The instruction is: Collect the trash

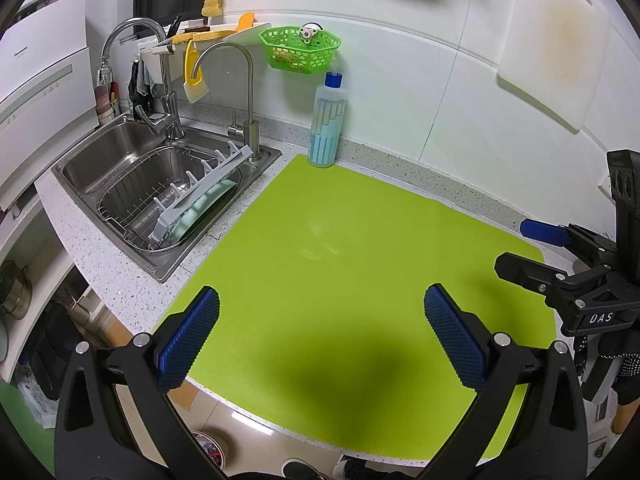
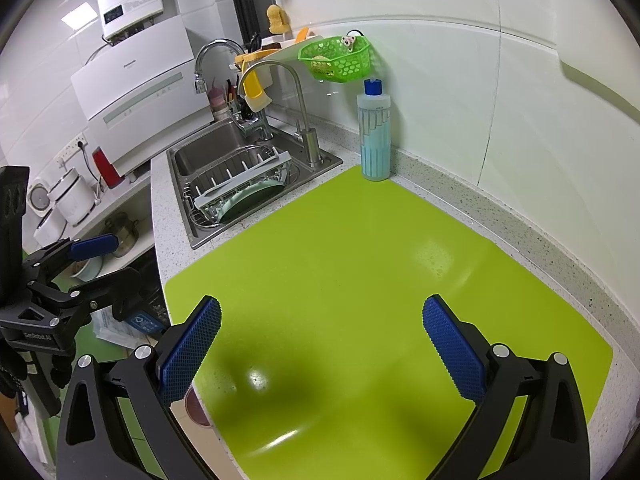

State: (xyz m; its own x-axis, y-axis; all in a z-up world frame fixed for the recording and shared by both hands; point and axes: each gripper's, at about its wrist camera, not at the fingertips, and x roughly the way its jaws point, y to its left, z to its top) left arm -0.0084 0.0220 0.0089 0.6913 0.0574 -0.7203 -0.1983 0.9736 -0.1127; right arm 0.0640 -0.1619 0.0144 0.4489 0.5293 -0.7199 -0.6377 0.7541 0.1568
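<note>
Tools both spread apart and empty, left tool point(image 1: 320, 312) and right tool point(image 2: 322, 320) hovered over green mat point(image 1: 340, 240) on worktop point(image 1: 120, 276), no trash visible, sink point(image 1: 160, 184) at left.

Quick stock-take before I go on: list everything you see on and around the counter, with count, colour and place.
mat: 1, lime green, flat on the counter, nothing lying on it
bottle: 1, pale blue with blue cap, upright at the mat's far corner by the wall
basket: 1, green, hung on the wall above the bottle
sink: 1, steel, left of the mat
dish rack: 1, grey, tilted in the sink's wire basket
taps: 2, steel, behind the sink
cutting board: 1, white, on the wall at right
trash: none visible on the counter
left gripper: 1, black with blue pads, open over the mat's near edge
right gripper: 1, same, open over the mat
</note>
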